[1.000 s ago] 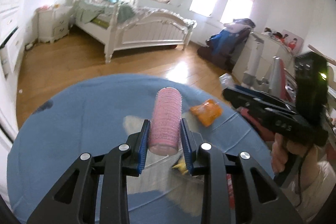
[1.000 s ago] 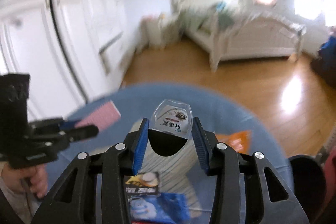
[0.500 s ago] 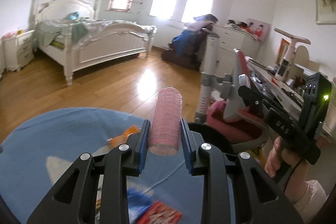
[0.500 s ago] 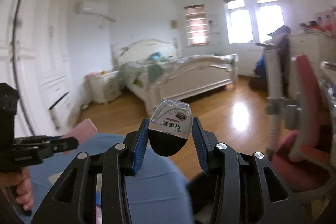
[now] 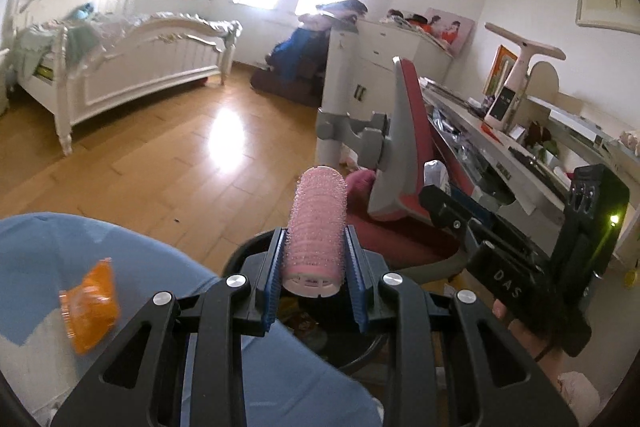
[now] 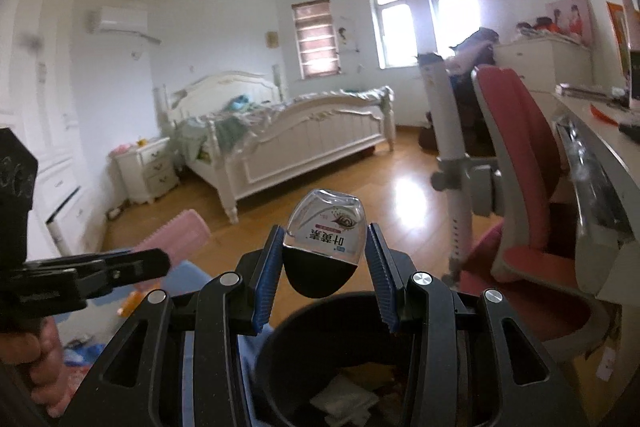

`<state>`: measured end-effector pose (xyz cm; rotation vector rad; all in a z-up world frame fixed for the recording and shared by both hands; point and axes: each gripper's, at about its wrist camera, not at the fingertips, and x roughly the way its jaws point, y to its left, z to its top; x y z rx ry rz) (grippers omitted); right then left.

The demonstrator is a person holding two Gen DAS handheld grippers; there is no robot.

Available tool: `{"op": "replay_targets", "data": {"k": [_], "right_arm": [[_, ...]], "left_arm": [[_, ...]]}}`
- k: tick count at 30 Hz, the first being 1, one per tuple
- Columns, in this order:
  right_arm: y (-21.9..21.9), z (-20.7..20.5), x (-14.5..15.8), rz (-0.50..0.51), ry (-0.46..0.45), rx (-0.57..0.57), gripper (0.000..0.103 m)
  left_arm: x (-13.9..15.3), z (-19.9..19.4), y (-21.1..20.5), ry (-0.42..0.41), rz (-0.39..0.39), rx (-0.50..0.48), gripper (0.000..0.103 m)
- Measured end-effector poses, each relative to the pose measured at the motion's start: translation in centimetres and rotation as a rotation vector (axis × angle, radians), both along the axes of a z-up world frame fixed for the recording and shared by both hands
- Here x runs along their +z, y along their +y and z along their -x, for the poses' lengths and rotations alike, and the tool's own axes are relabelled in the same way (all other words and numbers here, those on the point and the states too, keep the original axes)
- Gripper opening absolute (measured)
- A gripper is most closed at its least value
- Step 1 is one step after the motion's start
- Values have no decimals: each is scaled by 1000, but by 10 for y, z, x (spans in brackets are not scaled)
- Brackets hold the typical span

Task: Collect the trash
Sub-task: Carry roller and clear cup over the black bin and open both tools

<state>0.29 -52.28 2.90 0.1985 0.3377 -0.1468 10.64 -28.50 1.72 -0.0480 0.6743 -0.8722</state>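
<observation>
Now, scene: a bedroom seen from 2 handheld grippers, both above a black bin beside a blue-covered table.

Left view, lower left: an orange wrapper (image 5: 90, 307) lies on the blue tablecloth (image 5: 48, 251), not yet collected.

Left view, centre: the left gripper (image 5: 314, 281) pinches a pink hair roller (image 5: 317, 227) between its blue pads; the roller stands upright, its white end cap facing the camera.

Left view, below centre: the rim of the black bin (image 5: 240, 259) curves just under the roller, partly hidden by the gripper body.

Left view, right: the right gripper shows side-on, held by a hand (image 5: 520, 331) at the lower right edge.

Right view, left: the pink roller shows again, poking past the other tool in the middle left.

Right view, centre: the right gripper (image 6: 324, 259) grips a small clear bottle (image 6: 326, 239) with a dark cap, label upside down, held by its sides.

Right view, bottom centre: the bin's open mouth (image 6: 280, 343) sits directly under the bottle, with paper scraps inside.

What has changed: 1 second ago both views looked down on the table and its litter; both tools have since swung across to the bin, grips unchanged.

Meaning for the task: 2 pieces look ready to drop; judging by the positions, spreading the fingers is the next step, then a return for the wrapper.
</observation>
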Motion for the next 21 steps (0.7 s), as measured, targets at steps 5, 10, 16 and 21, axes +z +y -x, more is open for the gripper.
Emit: {"op": "replay_targets", "data": {"k": [5,10,16,21], "right_arm": [[-12,-6,-16,-21,19,-24,42],[-23,-12,-23,-13,29,-36,42],[-31,-18,-29,-6,38,-44,42],[-39,-23,-35,-12,51,-54,42]], "left_arm": [[-12,-8,-21,42,-14,-26,29],[-19,-16,-39,54,-43,-42,29],[-27,-20,-56,65,-62,-62,29],[-32,-24,-65,79,-75,-74,29]]}}
